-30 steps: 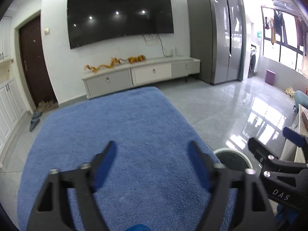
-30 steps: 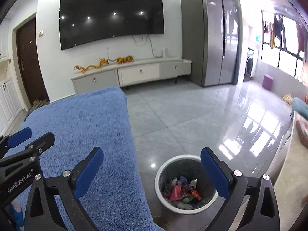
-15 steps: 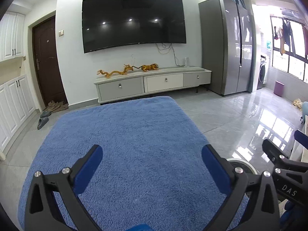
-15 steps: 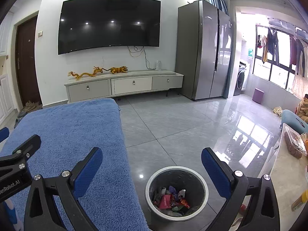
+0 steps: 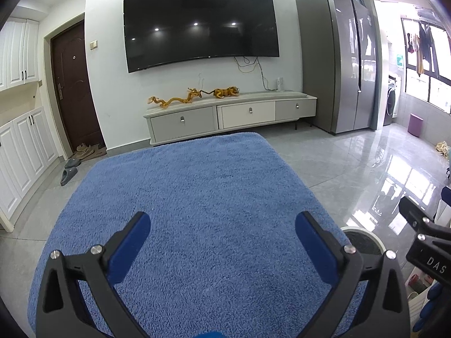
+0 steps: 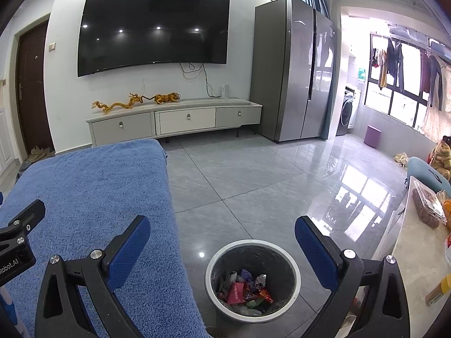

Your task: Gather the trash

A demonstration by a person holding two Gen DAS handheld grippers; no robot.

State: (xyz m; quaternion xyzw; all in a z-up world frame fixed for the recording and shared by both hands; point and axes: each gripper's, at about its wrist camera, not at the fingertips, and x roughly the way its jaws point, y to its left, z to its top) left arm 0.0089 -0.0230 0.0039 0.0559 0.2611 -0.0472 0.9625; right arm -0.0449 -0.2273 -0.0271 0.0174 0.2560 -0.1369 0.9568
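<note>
Grey tiled floor [image 6: 253, 180], glossy, window glare on its right side. Far wall: big dark television [image 6: 153, 29] above a long low cabinet [image 6: 174, 119] with three drawers; tall grey refrigerator [image 6: 293, 67] to the cabinet's right, dark door [image 5: 74, 84] to its left. Blue towel-like cloth [image 5: 197, 211] spread over a raised surface, bare in both views. Just beside the cloth's right edge, down on the floor, stands the white-rimmed trash bin [image 6: 252, 278], upright, its bottom holding a heap of crumpled wrappers [image 6: 243, 288], red, purple and white among them. Left gripper [image 5: 222, 242] hangs over the cloth, jaws spread wide, nothing between the blue pads. Right gripper [image 6: 222, 242] hangs above the bin, jaws equally wide, empty; the bin shows between its fingers. Each tool's black frame edges into the other's view. Small items on the cabinet top: two golden figurines [image 6: 135, 101], perhaps a dragon and a tiger, too small to be sure. Slippers [image 5: 69, 170] near the door.
</note>
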